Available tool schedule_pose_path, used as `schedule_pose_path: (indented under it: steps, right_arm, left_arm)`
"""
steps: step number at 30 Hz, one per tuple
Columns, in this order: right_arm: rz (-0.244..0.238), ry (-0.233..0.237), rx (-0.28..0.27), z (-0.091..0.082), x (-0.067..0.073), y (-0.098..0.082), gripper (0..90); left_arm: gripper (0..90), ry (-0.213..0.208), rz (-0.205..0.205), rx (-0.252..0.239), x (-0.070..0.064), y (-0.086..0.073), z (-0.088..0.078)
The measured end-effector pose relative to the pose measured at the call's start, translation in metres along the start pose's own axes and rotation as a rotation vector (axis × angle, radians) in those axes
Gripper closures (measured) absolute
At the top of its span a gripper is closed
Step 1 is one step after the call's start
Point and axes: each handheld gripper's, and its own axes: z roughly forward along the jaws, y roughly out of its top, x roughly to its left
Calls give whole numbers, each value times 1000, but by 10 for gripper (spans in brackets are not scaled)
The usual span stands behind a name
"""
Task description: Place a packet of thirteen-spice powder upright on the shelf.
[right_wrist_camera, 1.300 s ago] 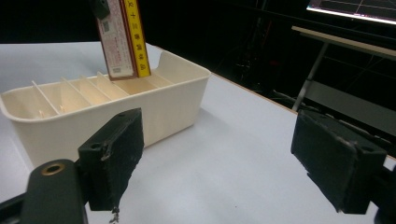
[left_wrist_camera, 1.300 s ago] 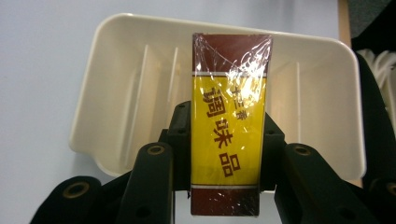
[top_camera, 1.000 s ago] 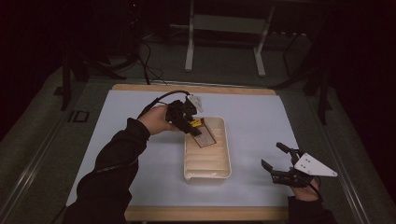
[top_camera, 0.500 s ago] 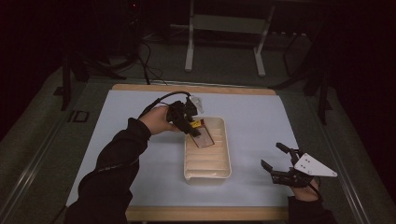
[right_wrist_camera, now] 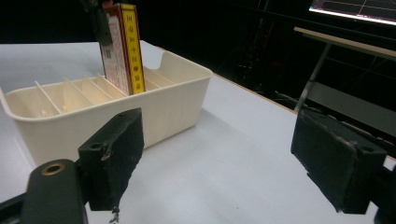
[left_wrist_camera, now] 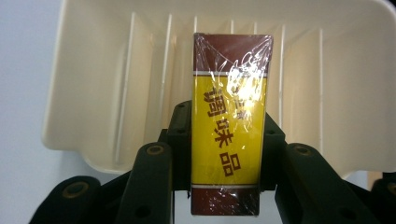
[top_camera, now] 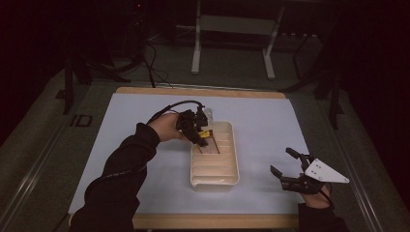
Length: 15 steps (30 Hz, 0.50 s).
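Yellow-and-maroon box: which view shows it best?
Left gripper view: the box faces the camera, label readable, clamped by the left gripper. Right gripper view shows it edge-on, standing in the tray; the high view shows it small and dim.

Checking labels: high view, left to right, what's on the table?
Left tool holding the box → tray → right tool, open.
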Motion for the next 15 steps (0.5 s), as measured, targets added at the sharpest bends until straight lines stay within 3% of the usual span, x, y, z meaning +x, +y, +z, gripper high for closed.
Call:
schedule_pose_path:
  steps: [15]
  right_arm:
    - [2, 1, -2, -1, 0, 0, 172]
  left_arm:
    - [674, -12, 33, 96, 1, 10, 25]
